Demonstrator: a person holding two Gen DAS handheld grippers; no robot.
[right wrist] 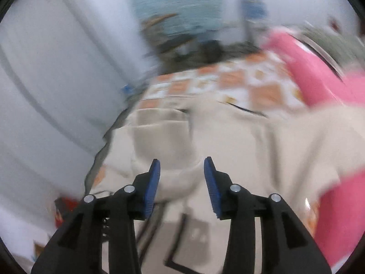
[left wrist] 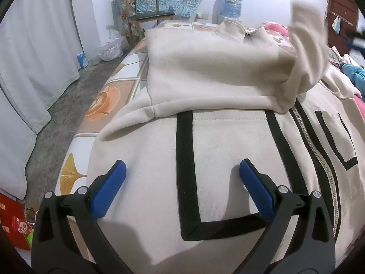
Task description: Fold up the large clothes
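- Left tongs (left wrist: 182, 171) hover wide open just above the cream hoodie (left wrist: 228, 159), holding nothing; blue pads (left wrist: 109, 191) straddle a black stripe (left wrist: 184, 159) on its front
- Hoodie lies spread on the bed (left wrist: 109, 91), zipper (left wrist: 319, 155) to the right; one sleeve (left wrist: 205, 68) is folded across the chest
- Right tongs (right wrist: 182, 169) are partly open, gripping nothing; the picture is blurred; cream fabric (right wrist: 228, 137) lies below them
- Pink cloth (right wrist: 319, 80) lies at the right; a wooden chair (left wrist: 146, 11) stands beyond the bed
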